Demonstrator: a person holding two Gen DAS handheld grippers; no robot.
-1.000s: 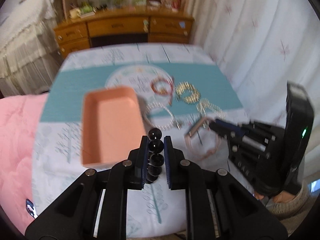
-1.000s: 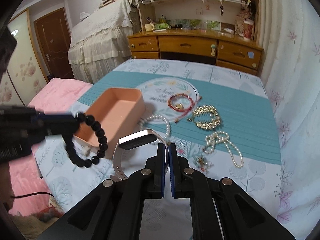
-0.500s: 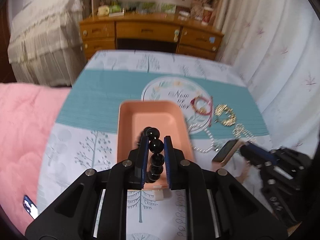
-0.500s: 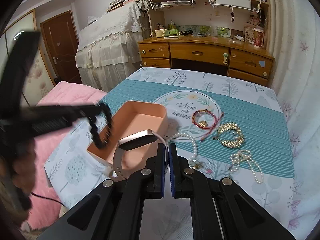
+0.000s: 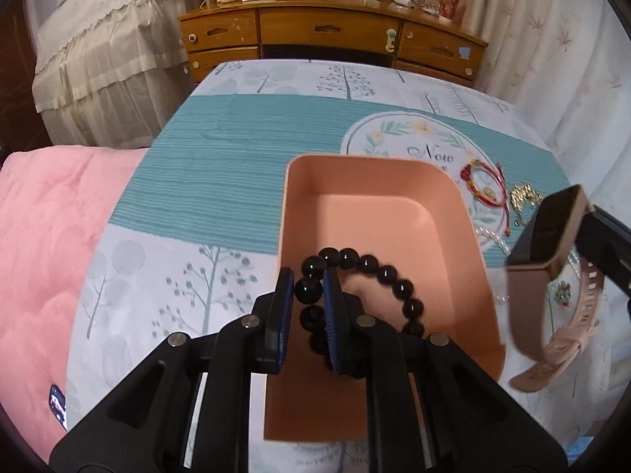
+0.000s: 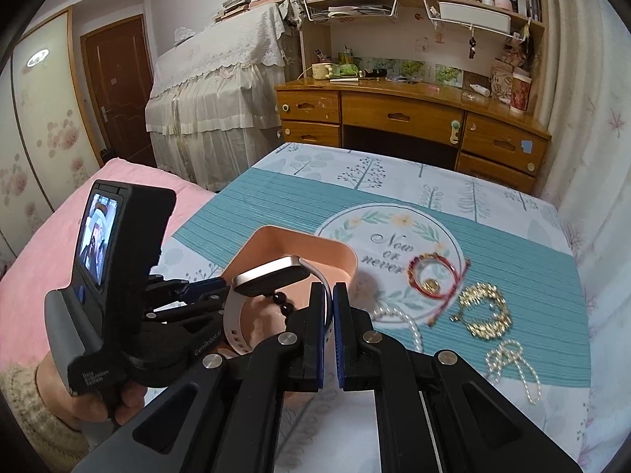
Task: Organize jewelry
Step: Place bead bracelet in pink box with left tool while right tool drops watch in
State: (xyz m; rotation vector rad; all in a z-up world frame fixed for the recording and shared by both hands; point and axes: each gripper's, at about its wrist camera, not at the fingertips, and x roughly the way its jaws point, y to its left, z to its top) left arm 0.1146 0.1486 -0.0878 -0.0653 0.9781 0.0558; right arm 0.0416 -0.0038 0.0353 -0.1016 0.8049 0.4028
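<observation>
My left gripper (image 5: pixel 308 276) is shut on a black bead bracelet (image 5: pixel 370 266) and holds it over the near end of the pink tray (image 5: pixel 394 216). My right gripper (image 6: pixel 330 295) is shut on the strap of a pink-banded smartwatch (image 6: pixel 272 278), held just right of the tray; the watch also shows in the left wrist view (image 5: pixel 548 236). A red cord bracelet (image 6: pixel 432 280), a gold chain bracelet (image 6: pixel 483 311) and pearl strands (image 6: pixel 512 366) lie on the table right of the tray.
The table (image 5: pixel 236 165) has a teal and white tree-print cloth. A pink quilt (image 5: pixel 43 236) lies to the left. A wooden desk (image 6: pixel 414 114) and a lace-covered piece of furniture (image 6: pixel 213 94) stand behind. A curtain (image 5: pixel 552 59) hangs on the right.
Both grippers have moved left toward the tray. The bead bracelet now hangs over the tray's inside, and the watch is close beside the tray's right wall.
</observation>
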